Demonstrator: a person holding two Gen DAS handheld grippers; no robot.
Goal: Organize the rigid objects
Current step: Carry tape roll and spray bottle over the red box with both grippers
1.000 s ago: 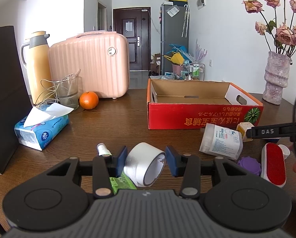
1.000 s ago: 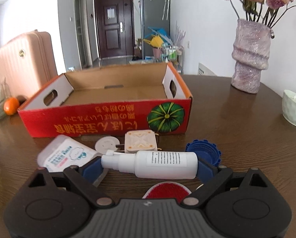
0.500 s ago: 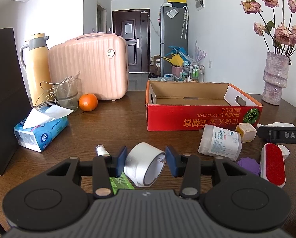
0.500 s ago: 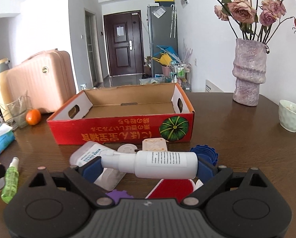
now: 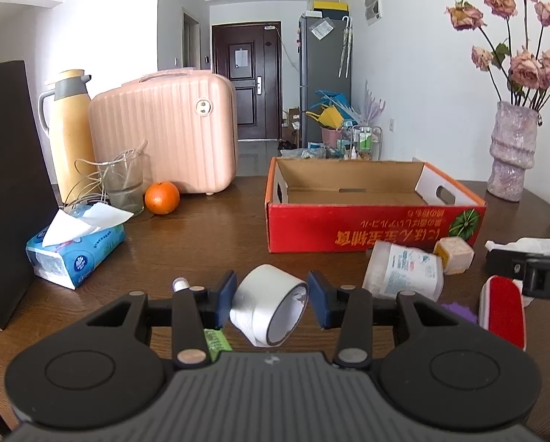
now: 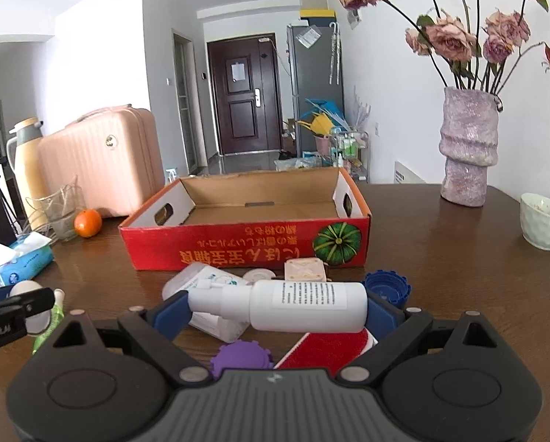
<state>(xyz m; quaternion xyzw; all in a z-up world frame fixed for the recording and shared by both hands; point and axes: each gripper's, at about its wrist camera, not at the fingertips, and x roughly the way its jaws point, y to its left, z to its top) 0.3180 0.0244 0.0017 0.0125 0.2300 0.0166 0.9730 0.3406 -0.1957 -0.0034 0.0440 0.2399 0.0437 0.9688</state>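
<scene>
The right gripper (image 6: pixel 278 311) pinches a white spray bottle (image 6: pixel 286 307) end to end, just short of the red cardboard box (image 6: pixel 245 246); the left gripper (image 5: pixel 271 300) clamps a tape roll (image 5: pixel 269 304) further back. Either round, smooth thing could, I judge, slip and fall among the clutter before the box. Around the box lies a dark wooden table (image 6: pixel 440 258), a hallway door beyond.

Bright, even daylight fills your room; white walls (image 5: pixel 403 73) wash out, the dark table (image 6: pixel 440 265) shows soft sheen, shadows stay faint, and fisheye bends the edges while both views stay sharp
</scene>
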